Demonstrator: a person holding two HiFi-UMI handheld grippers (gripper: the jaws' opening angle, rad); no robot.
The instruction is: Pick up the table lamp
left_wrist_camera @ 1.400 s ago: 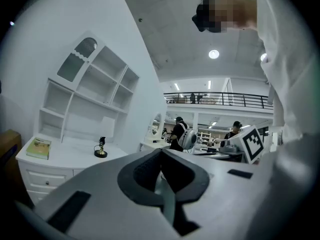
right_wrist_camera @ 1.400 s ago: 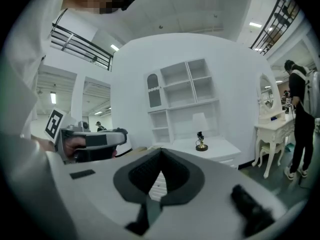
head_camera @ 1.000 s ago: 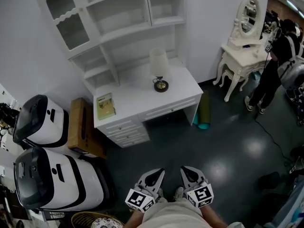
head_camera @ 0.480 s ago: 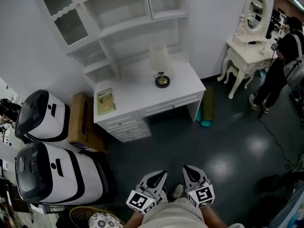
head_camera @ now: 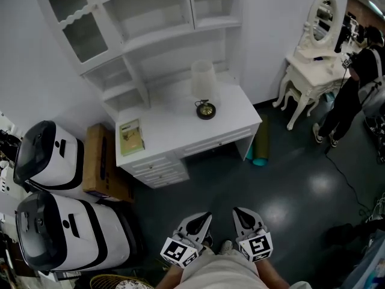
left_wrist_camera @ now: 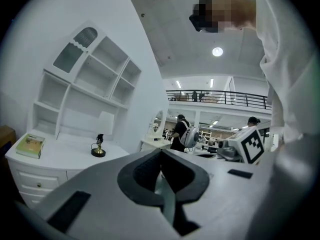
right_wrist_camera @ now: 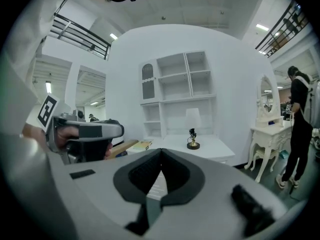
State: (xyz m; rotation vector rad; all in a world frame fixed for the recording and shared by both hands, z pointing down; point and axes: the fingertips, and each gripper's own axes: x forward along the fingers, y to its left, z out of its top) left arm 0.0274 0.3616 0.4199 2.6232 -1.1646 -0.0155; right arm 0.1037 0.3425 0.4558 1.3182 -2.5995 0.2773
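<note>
approach | carried left tongs and right tongs pressed together, empty; edged slightly nearer tabletop | well short of upright table lamp; grasp not yet begun

White walls all round, dark glossy floor with ceiling light glare on it. White desk against the wall, drawers on its left side, and a white shelf hutch on top with open, empty compartments. Green book lies flat on the desk's left end. Cardboard box on the floor left of the desk; beside it are two white-and-black units. Teal rolled mat leans at the desk's right end. White vanity table with oval mirror far right, where a person in dark clothes stands. Round ceiling light, mezzanine railing beyond.
</note>
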